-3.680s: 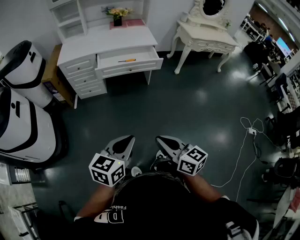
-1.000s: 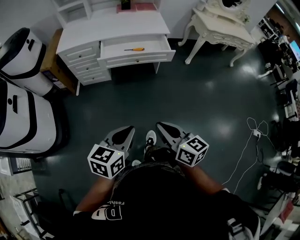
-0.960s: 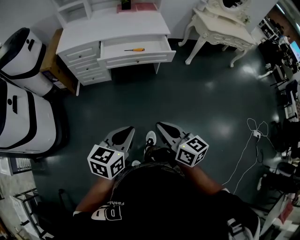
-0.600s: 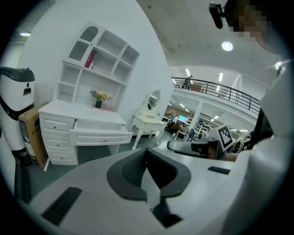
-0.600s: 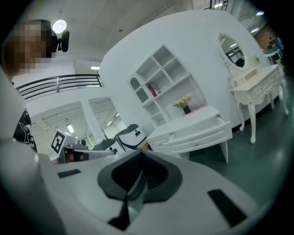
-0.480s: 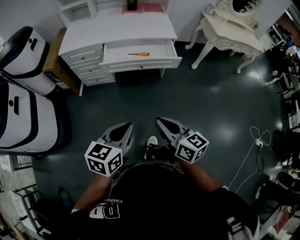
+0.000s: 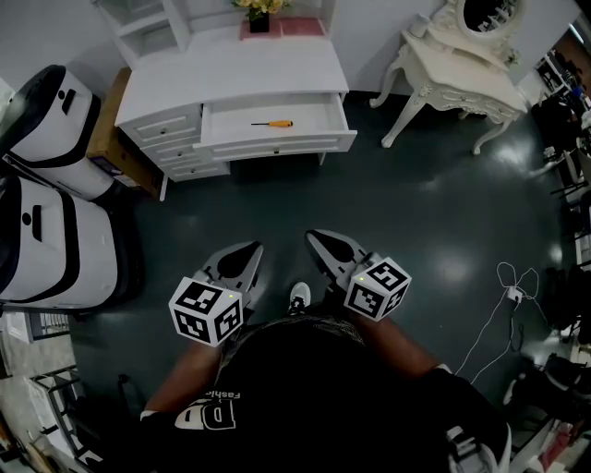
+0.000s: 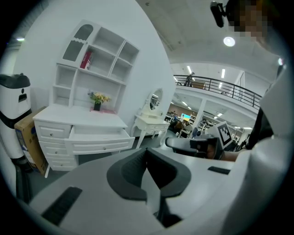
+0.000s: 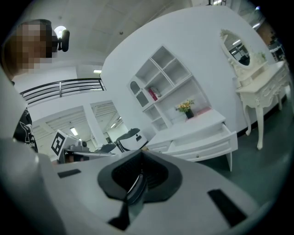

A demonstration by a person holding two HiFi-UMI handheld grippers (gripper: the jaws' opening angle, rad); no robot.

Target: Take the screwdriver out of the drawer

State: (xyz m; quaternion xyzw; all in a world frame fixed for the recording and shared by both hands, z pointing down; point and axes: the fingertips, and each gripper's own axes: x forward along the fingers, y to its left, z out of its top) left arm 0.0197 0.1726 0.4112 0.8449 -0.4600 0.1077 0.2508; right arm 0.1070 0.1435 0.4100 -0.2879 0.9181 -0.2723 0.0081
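Observation:
An orange-handled screwdriver (image 7: 273, 123) lies in the open top drawer (image 7: 277, 140) of a white desk (image 7: 231, 74) at the top of the head view. Both grippers are held close to the person's body, far from the desk, over the dark floor. The left gripper (image 7: 244, 255) is shut and holds nothing. The right gripper (image 7: 319, 243) is also shut and empty. The left gripper view shows its shut gripper (image 8: 146, 152) pointing at the drawer (image 8: 98, 138). In the right gripper view the gripper (image 9: 140, 155) faces the same drawer (image 9: 206, 141). Neither gripper view shows the screwdriver.
Two large white machines (image 7: 46, 185) and a brown box (image 7: 109, 129) stand left of the desk. A white dressing table (image 7: 462, 69) with a mirror stands to the right. A white cable (image 7: 503, 296) lies on the floor at right. A flower vase (image 7: 259, 17) sits on the desk.
The person has stepped closer to the desk, which now sits more squarely ahead. Both grippers stay shut at the same place before the body.

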